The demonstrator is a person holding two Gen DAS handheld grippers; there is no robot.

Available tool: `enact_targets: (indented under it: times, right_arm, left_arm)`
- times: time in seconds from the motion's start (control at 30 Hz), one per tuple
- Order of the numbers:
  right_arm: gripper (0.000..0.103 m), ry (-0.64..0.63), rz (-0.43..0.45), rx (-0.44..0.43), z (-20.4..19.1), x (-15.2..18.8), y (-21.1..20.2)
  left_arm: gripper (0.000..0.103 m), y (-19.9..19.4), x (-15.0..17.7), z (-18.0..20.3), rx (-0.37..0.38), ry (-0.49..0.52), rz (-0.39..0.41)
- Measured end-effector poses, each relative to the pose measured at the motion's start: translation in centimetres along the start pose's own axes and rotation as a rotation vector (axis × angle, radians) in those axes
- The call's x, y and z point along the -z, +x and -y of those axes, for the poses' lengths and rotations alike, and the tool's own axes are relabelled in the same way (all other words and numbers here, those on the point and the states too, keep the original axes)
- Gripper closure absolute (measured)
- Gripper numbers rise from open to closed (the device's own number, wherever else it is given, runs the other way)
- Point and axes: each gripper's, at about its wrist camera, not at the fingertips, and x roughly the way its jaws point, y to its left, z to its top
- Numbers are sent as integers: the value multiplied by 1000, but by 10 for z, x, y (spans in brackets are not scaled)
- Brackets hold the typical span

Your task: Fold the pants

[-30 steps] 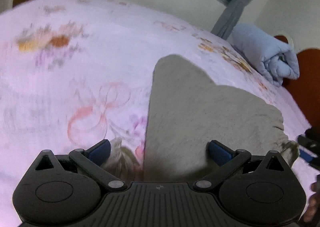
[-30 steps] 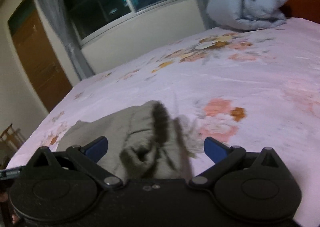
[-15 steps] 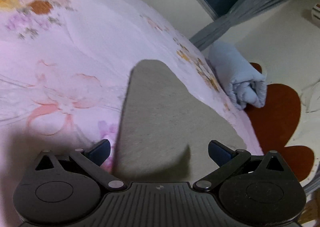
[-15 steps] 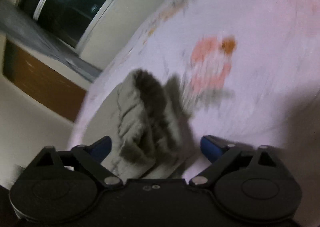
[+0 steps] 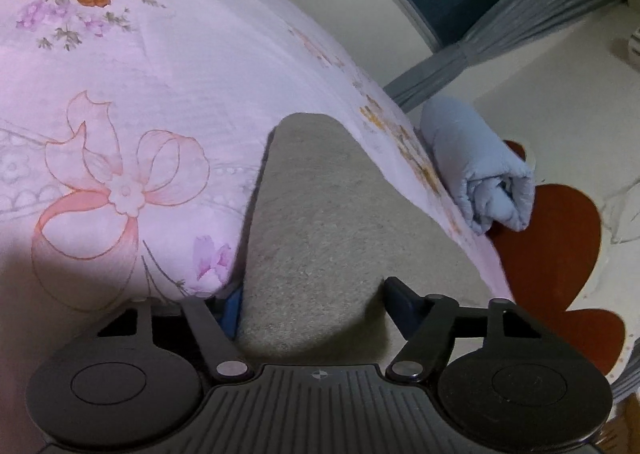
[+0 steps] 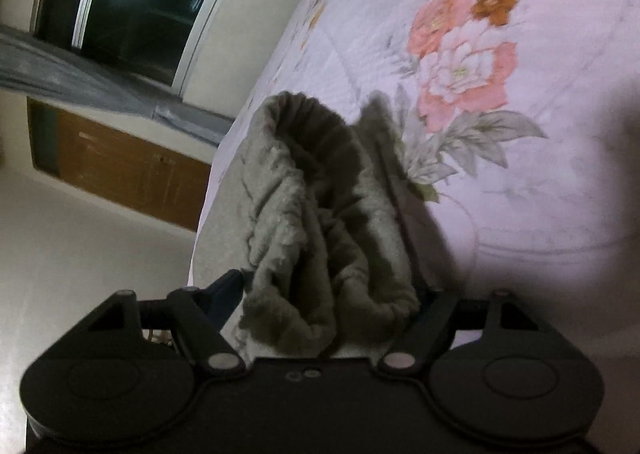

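Closing in from both ends, the two grippers are only starting the fold; the grey-beige pants (image 5: 320, 221) lie flat on the pink floral bedsheet (image 5: 140, 65), and no crease or doubled layer of a finished fold shows in either view.

On the left, the left gripper (image 5: 312, 296) straddles the smooth near edge of the cloth. Its jaws have just been closing, the fabric sits between them, and the blue pad (image 5: 232, 306) seems to touch the cloth's edge, but I cannot tell whether the pads pinch it yet.

On the right, the right gripper (image 6: 332, 294) has the bunched, gathered end of the pants (image 6: 320, 213) between its fingers. Its jaws have also just been closing, and the heaped cloth fills most of the gap; a firm grip is not plain.

By my judgement almost everything is left: securing both grips, lifting, laying one half over the other, and smoothing. A rolled blue blanket (image 5: 480, 165) lies well apart at the bed's far edge.
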Motion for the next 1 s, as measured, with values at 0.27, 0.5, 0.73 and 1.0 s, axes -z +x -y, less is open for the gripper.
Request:
enact_targets:
  times: [0.27, 0.5, 0.73, 1.0]
  right_arm:
    - [60, -142, -11, 58, -20, -4, -1]
    - [66, -282, -12, 30, -60, -16, -16]
    - [66, -380, 9, -8, -91, -79, -9]
    - [66, -393, -69, -28, -81, -125, 71]
  left_arm:
    - [77, -4, 3, 10, -29, 64, 17]
    - [79, -23, -11, 46, 28, 119, 78]
    - [79, -5, -47, 66, 75, 105, 163]
    - [79, 38, -88, 33, -21, 56, 179]
